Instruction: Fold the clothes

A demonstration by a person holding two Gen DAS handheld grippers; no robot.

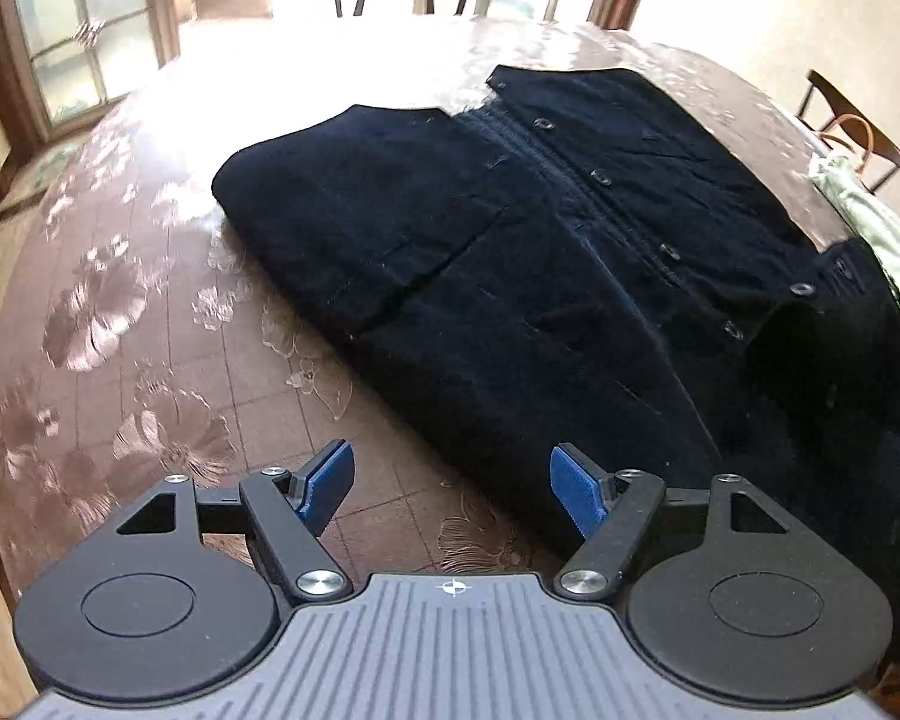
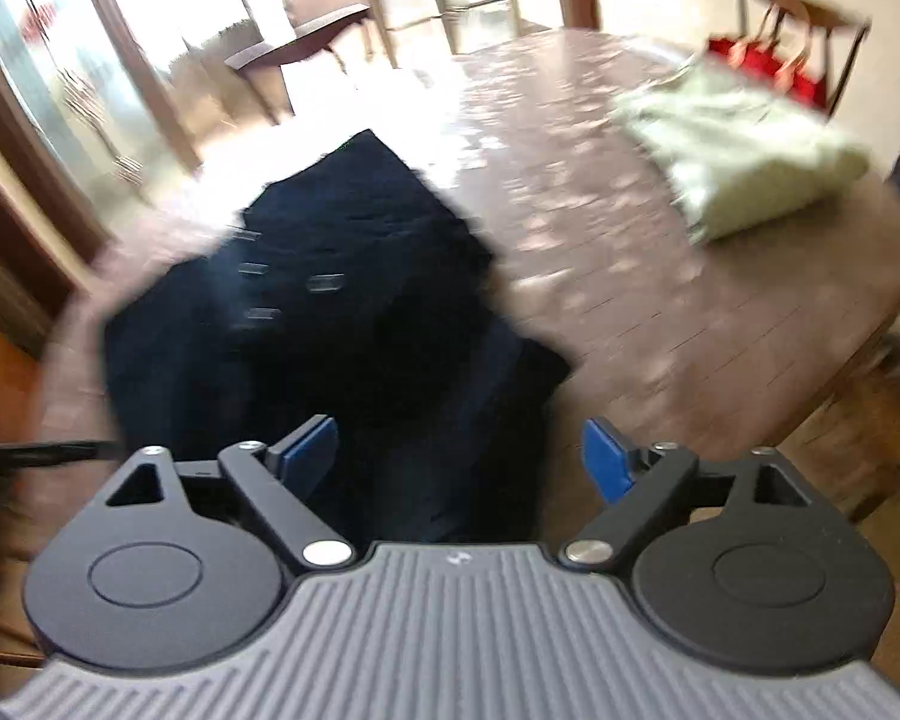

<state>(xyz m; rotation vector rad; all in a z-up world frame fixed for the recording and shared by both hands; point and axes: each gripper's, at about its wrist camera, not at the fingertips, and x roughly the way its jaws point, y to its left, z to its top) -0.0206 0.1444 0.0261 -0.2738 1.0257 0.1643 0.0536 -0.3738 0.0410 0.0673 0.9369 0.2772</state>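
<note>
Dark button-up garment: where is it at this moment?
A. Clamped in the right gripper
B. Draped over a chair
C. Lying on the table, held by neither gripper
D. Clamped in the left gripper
C: the dark garment lies on the table, and both the left gripper and right gripper stand open with nothing between their pads.

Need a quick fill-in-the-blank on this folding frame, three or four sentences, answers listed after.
1. The buttoned garment on the table is dark ____.
2. Both the left gripper and the right gripper have jaws that are ____.
3. The folded pale green cloth lies on the ____.
4. The tablecloth's pattern shows ____.

Missing words: navy; open; table; flowers
</note>
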